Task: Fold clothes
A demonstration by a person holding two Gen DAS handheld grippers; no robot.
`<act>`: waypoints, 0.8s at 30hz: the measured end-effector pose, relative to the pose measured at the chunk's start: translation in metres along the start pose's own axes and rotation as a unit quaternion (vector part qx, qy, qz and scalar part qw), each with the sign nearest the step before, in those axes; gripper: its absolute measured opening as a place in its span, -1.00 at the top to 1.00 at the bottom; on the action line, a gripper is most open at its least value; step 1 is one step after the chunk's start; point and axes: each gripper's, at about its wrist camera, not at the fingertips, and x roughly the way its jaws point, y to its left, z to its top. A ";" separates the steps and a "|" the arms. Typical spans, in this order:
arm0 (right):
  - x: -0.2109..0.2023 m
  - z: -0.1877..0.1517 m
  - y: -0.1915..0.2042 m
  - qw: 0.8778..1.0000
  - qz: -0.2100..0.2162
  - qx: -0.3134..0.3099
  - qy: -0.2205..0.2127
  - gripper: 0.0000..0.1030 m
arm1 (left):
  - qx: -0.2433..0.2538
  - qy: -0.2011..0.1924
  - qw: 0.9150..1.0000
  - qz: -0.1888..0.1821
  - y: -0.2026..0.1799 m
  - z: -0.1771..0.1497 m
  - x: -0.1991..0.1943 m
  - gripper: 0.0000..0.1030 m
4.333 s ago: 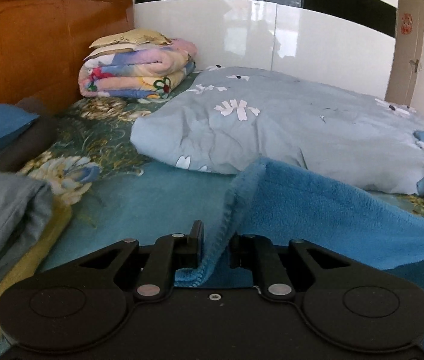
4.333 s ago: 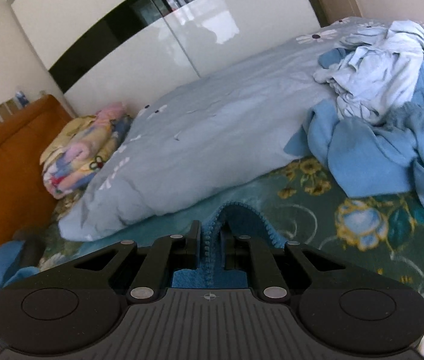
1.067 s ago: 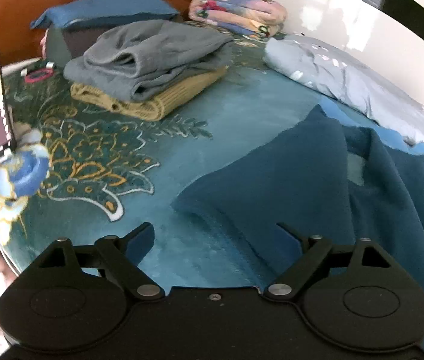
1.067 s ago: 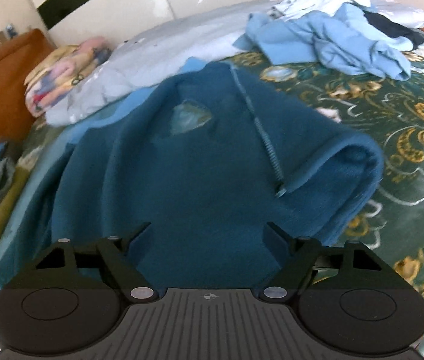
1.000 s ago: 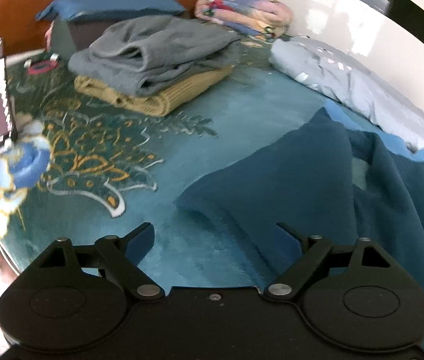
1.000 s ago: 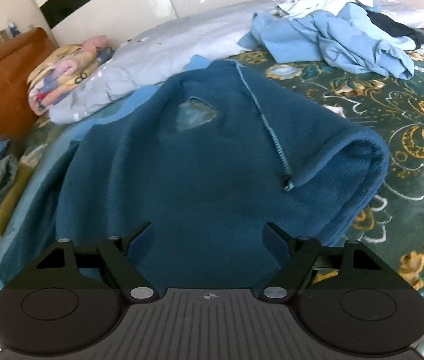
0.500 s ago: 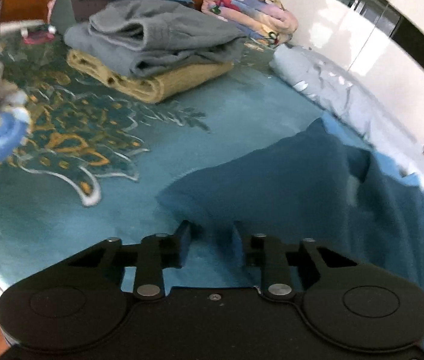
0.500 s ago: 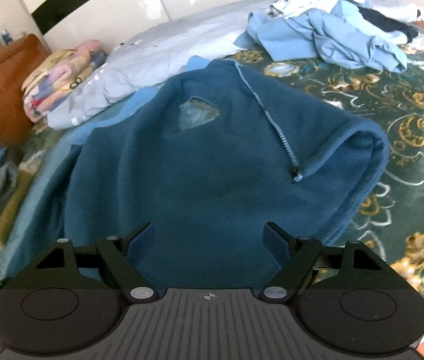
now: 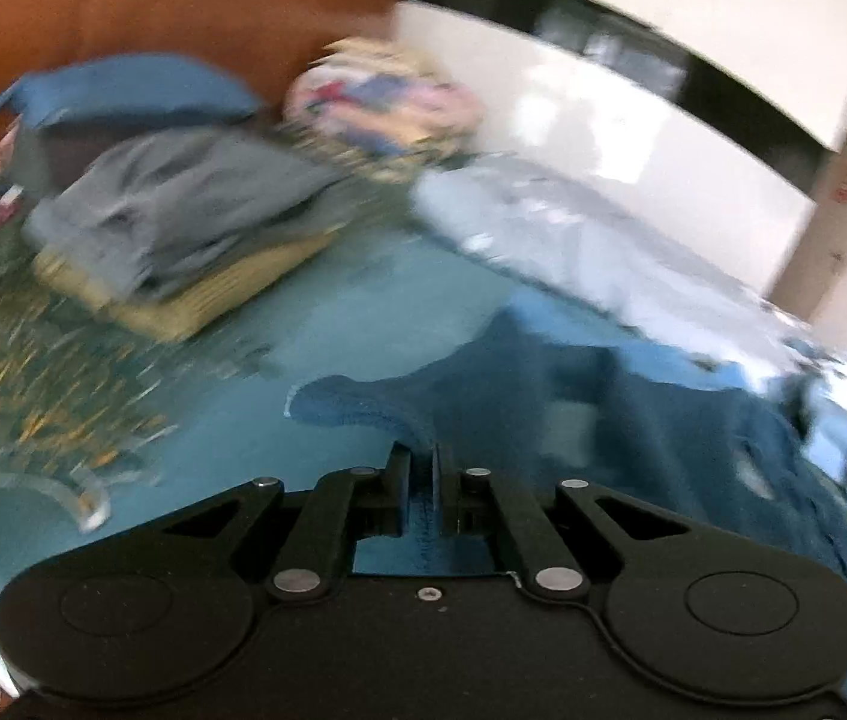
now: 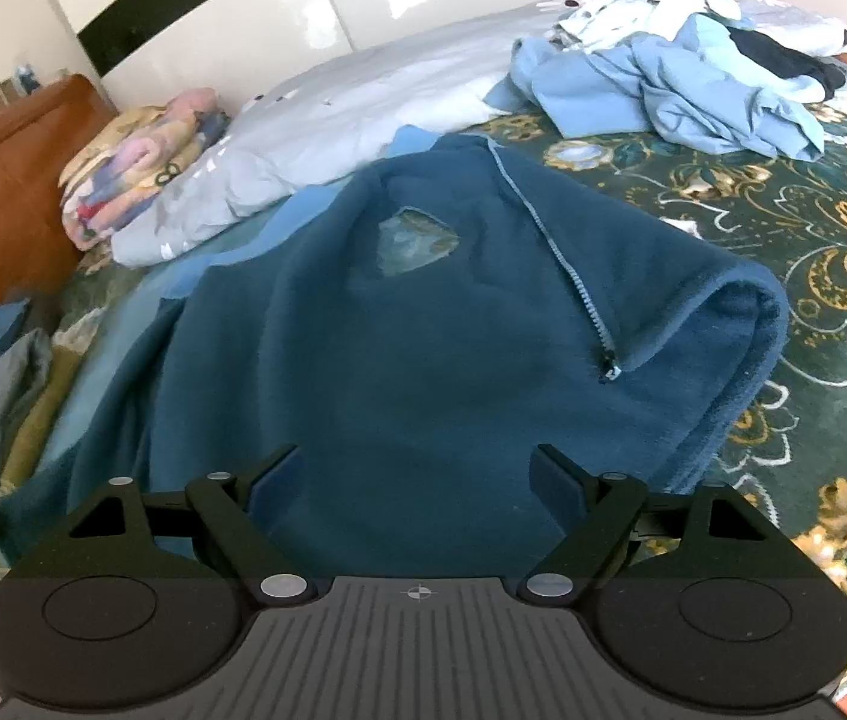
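Observation:
A dark blue fleece jacket (image 10: 423, 330) with a light zipper (image 10: 567, 258) lies spread on the bed, its right side folded over. My right gripper (image 10: 417, 468) is open and empty just above its near hem. In the blurred left wrist view my left gripper (image 9: 422, 468) is shut on an edge of the blue fleece jacket (image 9: 363, 405), lifted a little off the bedspread.
A folded grey and yellow stack (image 9: 183, 240) lies at the left near a blue pillow (image 9: 123, 90). A floral folded blanket (image 10: 141, 162), a pale grey duvet (image 10: 363, 102) and a heap of light blue clothes (image 10: 681, 78) lie behind. The patterned bedspread (image 10: 831, 252) shows at the right.
My left gripper has closed on the jacket's left edge and is moving fast, blurring its view. The right gripper stays open over the hem, almost still.

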 end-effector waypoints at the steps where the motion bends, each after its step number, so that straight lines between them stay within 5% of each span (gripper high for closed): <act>1: 0.000 0.000 -0.001 1.000 0.000 0.003 -0.001 -0.58 | 0.019 -0.006 1.000 -0.010 -0.012 0.002 -0.004 0.95; 6: -0.005 -0.001 -0.010 1.000 0.003 0.013 -0.005 -0.59 | 0.089 -0.017 0.991 -0.103 -0.080 0.003 -0.019 0.96; 11: -0.012 0.000 -0.021 1.000 0.003 0.028 -0.015 -0.59 | 0.166 -0.006 0.967 -0.195 -0.148 -0.021 -0.030 0.96; 14: -0.017 0.000 -0.031 0.999 0.000 0.036 -0.020 -0.59 | 0.195 0.033 0.952 -0.234 -0.178 -0.045 -0.028 0.95; 21: -0.016 -0.003 -0.050 0.998 -0.008 0.054 -0.017 -0.59 | 0.243 0.125 0.928 -0.253 -0.208 -0.103 -0.002 0.95; 24: -0.014 -0.005 -0.049 0.998 -0.006 0.056 -0.014 -0.59 | 0.252 0.148 0.927 -0.235 -0.210 -0.117 0.011 0.95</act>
